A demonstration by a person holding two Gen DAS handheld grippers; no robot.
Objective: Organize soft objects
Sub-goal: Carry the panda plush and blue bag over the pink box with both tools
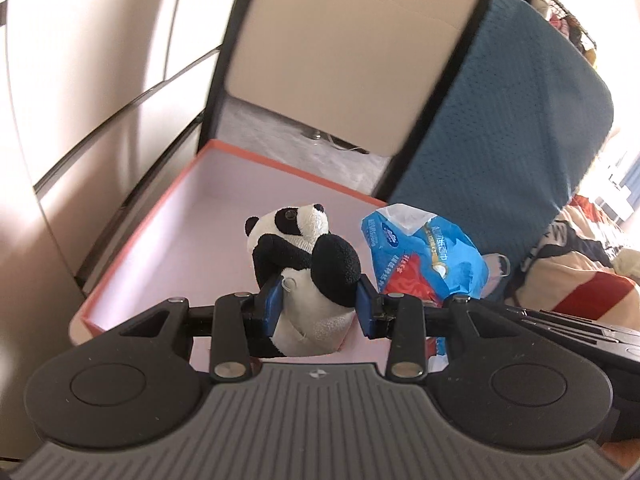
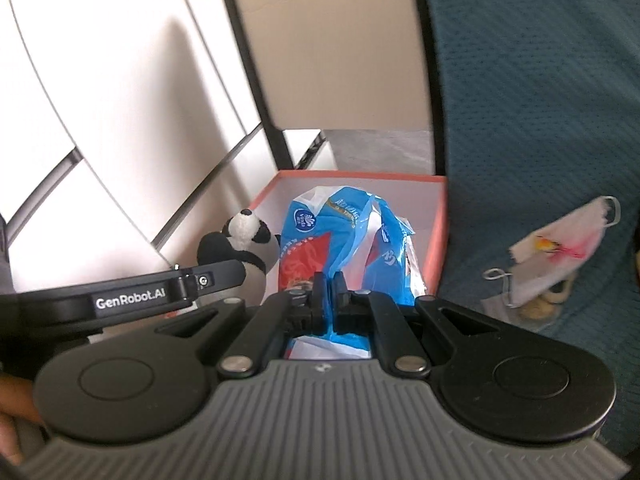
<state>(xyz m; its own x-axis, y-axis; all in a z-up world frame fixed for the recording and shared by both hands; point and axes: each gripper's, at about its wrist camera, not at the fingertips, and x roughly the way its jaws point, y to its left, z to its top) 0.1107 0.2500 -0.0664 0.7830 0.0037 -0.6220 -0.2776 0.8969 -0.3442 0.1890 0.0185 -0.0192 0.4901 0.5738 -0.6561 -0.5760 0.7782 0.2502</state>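
Gripping a plush panda (image 1: 304, 264) by its body, the left gripper (image 1: 318, 306) holds the toy between its blue pads above an open orange-rimmed box (image 1: 224, 148), a blue tissue pack (image 1: 420, 256) just beside it. Seen from the right wrist, the right gripper (image 2: 329, 300) pinches the pack's plastic wrapper, jaws nearly together, over the same box; a face mask (image 2: 560, 252) lies on teal fabric (image 2: 540, 100).

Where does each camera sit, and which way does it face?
Left wrist: on the left gripper, looking along its fingers, shut on the panda, toward the orange-rimmed box.
Right wrist: on the right gripper, pinching the blue packet, facing the same box; the person's hand shows at lower left.
Shared: panda, packet, box.
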